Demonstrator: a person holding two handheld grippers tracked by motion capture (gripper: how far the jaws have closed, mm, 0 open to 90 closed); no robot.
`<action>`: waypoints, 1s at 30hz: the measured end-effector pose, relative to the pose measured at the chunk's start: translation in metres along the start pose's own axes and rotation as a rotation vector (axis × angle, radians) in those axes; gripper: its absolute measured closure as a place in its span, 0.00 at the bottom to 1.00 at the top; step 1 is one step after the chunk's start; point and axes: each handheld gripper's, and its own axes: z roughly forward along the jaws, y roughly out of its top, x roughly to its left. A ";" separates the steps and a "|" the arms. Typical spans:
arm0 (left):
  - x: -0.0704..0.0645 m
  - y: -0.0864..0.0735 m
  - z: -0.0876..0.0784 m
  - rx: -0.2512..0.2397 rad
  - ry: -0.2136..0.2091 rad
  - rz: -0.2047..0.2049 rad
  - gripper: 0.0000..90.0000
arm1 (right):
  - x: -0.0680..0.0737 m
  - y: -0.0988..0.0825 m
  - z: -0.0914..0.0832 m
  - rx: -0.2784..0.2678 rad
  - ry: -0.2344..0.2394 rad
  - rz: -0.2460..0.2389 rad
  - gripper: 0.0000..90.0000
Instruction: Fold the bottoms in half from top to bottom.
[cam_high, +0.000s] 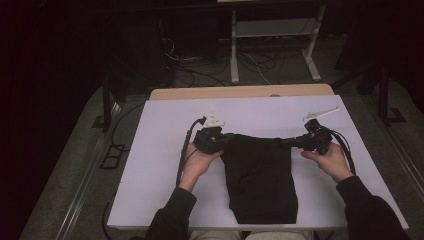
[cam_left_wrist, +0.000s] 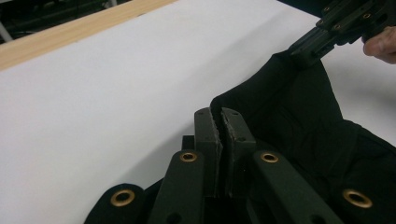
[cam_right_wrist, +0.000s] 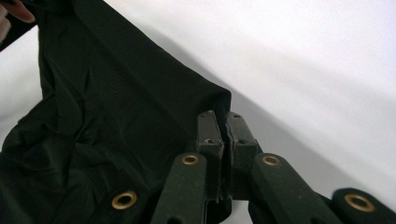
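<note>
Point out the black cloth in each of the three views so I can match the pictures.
High view: the black cloth lies mid-table, its far corners pinched by the left gripper and the right gripper.
Left gripper view: right half, from the jaws to the other gripper.
Right gripper view: left half, ending at the jaws.
Shared landmark: the white table top.

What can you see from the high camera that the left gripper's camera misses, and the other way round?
High view: both forearms, the whole black cloth hanging toward the table's near edge, a white tool at the far right, cables on the floor.
Left gripper view: its own jaws pinched on the cloth's corner, close up, with their brass rivets.
Both: the white table, the cloth, the right gripper clamping the other corner.
</note>
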 end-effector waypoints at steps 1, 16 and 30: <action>0.003 0.000 -0.001 -0.002 0.005 0.002 0.94 | 0.000 0.003 0.002 0.000 -0.002 0.004 0.94; 0.052 0.015 0.012 -0.005 0.042 -0.015 0.94 | -0.009 0.045 0.024 -0.038 -0.067 0.002 0.94; 0.096 0.015 0.032 0.014 0.069 -0.042 0.94 | -0.026 0.072 0.055 -0.064 -0.117 0.020 0.94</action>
